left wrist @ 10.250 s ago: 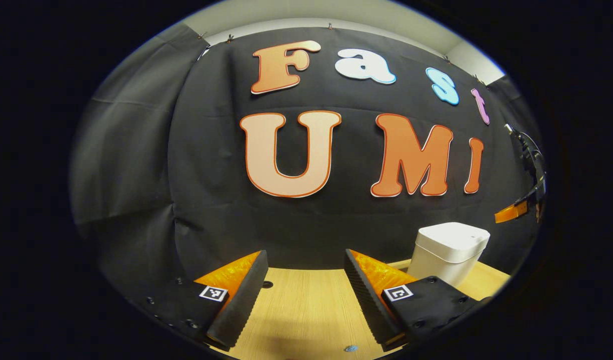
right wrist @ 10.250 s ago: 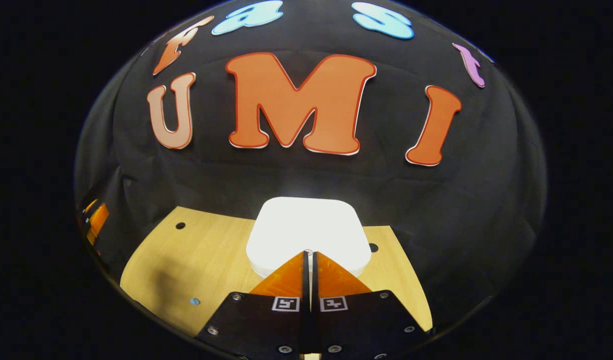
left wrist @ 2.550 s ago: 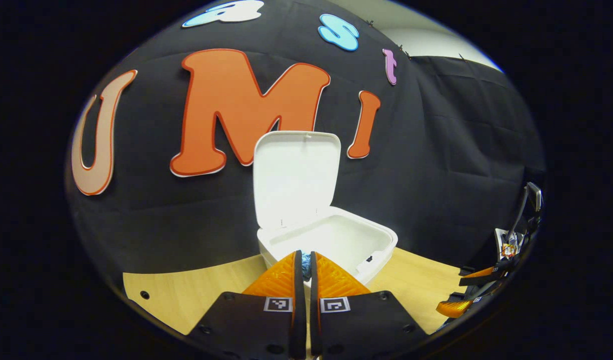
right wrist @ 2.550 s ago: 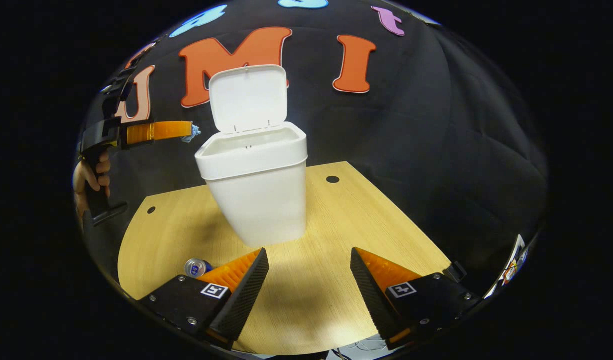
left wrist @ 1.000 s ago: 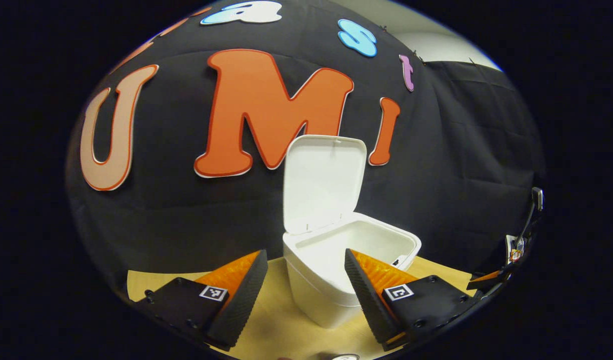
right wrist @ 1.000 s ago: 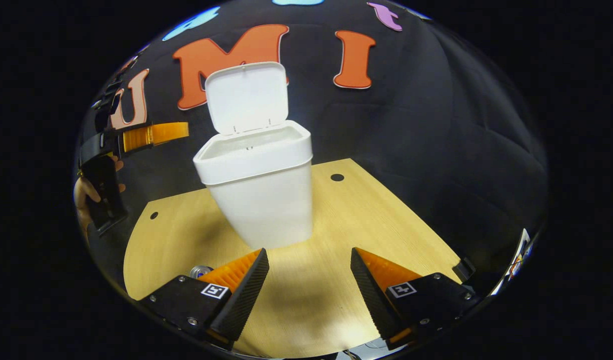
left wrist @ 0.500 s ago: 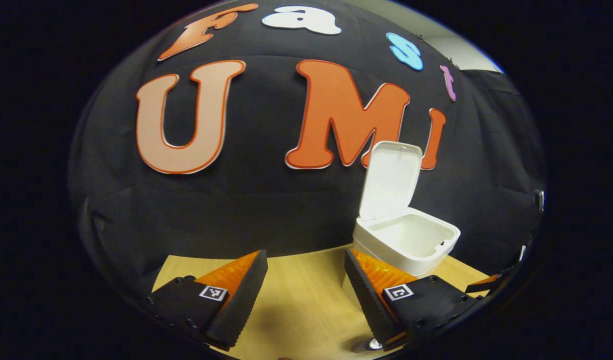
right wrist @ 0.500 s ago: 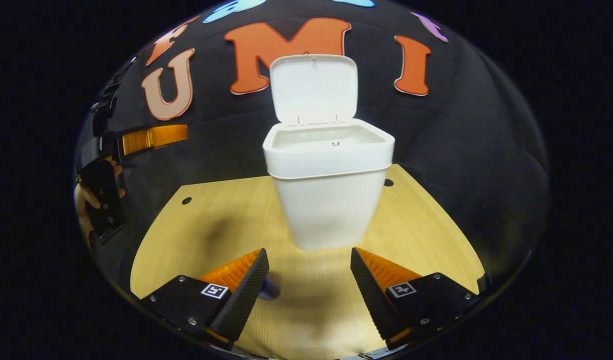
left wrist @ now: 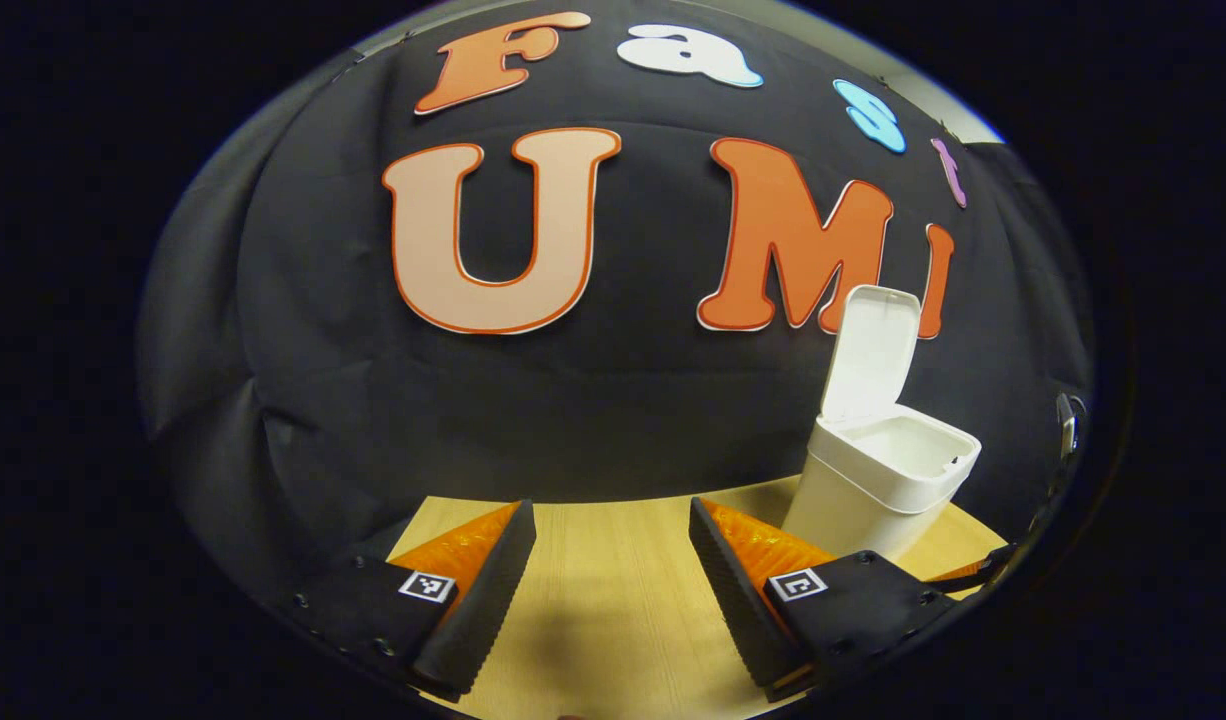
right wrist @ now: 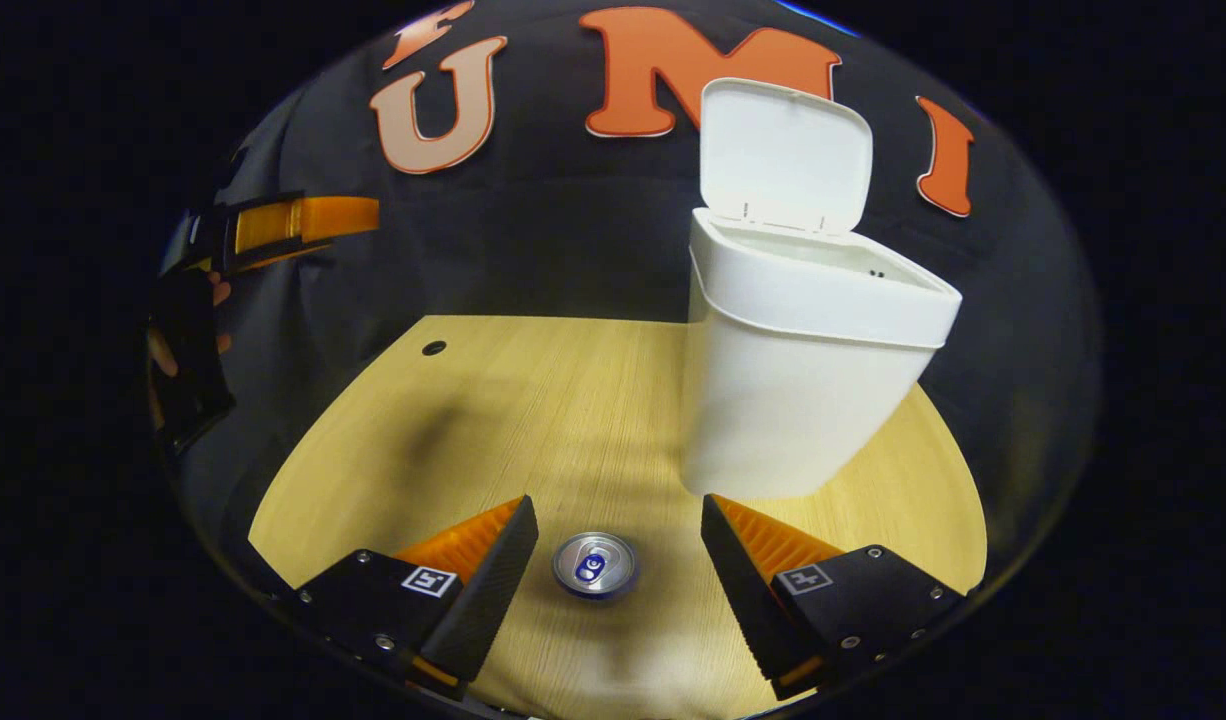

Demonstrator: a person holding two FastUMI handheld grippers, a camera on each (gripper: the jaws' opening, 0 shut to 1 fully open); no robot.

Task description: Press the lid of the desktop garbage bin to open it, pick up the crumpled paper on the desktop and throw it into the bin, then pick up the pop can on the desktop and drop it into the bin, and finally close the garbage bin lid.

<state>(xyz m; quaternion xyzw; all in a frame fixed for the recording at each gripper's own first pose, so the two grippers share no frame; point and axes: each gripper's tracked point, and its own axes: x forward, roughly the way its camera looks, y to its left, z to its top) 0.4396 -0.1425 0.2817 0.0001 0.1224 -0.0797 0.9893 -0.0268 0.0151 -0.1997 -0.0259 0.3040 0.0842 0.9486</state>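
In the right gripper view the right gripper is seen w/ jaws spread wide, nothing held; its fingers are wedge-shaped, w/ ribbed, saw-toothed inner pads and flat bases carrying small square printed markers and screw heads. The pop can is seen upright on the desktop, in the gap between the two fingers but touched by neither; only its round, shiny metal top w/ pull tab is presented, seen from above. The desktop is a pale wood-grain laminate w/ a rounded edge and a small dark round hole near its far left. The garbage bin stands just beyond and to the right of the can, apart from it: smooth matte white plastic, squarish w/ rounded corners, body tapering downward under a thicker collar. Its lid is flipped up, roughly vertical, hinged at the back rim, a flat rounded-square panel. At far left the left gripper is seen in side profile, held up off the desk by a hand. In the left gripper view the left gripper is likewise wide apart and empty, above bare desktop; the bin is seen to the right, lid raised, interior white. The crumpled paper can't be made out in either view.
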